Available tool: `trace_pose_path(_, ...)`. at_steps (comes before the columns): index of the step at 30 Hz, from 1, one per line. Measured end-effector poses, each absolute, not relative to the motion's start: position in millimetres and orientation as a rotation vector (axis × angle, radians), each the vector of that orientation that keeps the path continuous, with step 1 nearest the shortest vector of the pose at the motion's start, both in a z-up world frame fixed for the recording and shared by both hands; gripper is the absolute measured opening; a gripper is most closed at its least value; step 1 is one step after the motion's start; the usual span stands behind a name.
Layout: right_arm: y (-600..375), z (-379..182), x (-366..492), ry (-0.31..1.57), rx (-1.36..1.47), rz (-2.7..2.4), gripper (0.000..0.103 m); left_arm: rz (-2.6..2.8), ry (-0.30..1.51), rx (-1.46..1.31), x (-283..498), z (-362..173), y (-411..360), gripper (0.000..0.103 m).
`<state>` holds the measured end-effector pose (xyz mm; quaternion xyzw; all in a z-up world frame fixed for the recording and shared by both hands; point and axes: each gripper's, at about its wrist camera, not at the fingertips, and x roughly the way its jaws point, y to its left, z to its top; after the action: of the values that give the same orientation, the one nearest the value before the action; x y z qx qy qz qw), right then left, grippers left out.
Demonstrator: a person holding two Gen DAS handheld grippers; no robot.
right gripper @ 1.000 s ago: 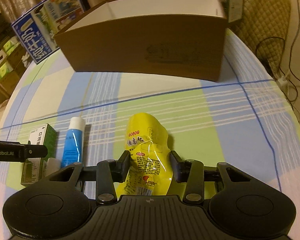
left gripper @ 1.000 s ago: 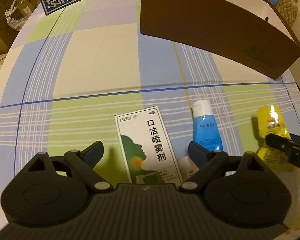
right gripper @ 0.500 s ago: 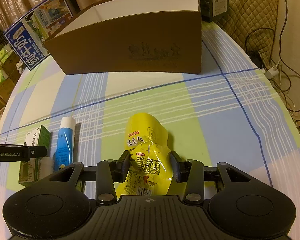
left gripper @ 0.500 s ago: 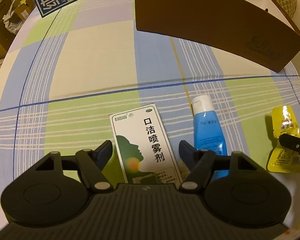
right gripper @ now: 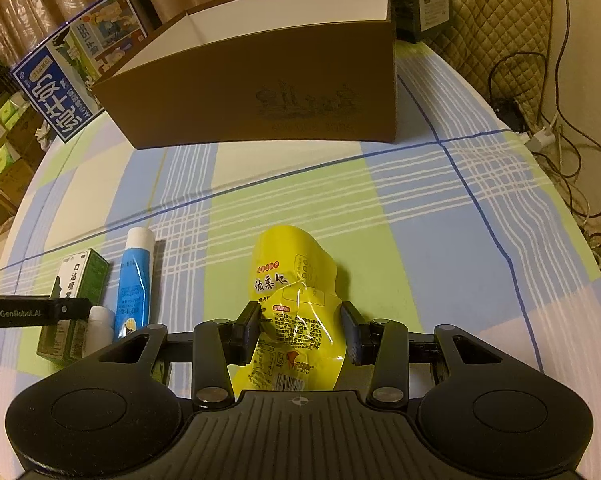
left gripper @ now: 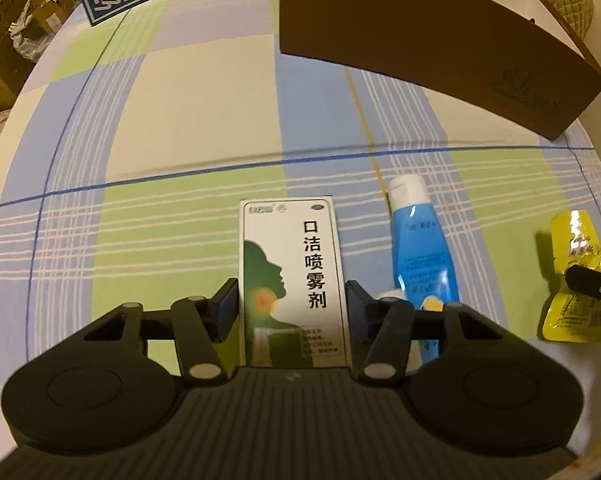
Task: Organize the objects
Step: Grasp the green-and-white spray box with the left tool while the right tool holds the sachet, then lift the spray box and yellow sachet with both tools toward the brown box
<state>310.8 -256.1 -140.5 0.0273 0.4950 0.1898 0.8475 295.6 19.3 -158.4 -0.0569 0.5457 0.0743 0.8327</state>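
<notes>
Narrowed since before, closing left gripper (left gripper: pixel 290 306) flanks spray box (left gripper: pixel 292 280); right gripper (right gripper: pixel 300 330) pinching yellow pouch (right gripper: pixel 296 304). Best squeezed squarely before lifting toward cardboard box (right gripper: pixel 260 92).

Matte black throughout on the left gripper (left gripper: pixel 291 312): ribbed central housing with a small pale emblem, flanked by two round domed discs. Angled link arms fastened by silver round pivot screws, ending in flat rectangular pads. Same build on the right gripper (right gripper: pixel 299 330), with a crosshair mark at the lower centre. White "GenRobot.AI" lettering at the left edge.
</notes>
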Motion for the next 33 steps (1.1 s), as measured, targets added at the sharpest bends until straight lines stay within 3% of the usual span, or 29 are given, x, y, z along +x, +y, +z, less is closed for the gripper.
trace_pose_path(11, -263, -140, 302, 1.057, 0.076, 0.409, 0.039, 0.185, 1.202, -0.115, 256, -154, 32, 0.052)
trace_pose_path(33, -265, -131, 295, 1.045, 0.08, 0.415, 0.039, 0.222, 1.194, -0.065, 260, -158, 30, 0.051)
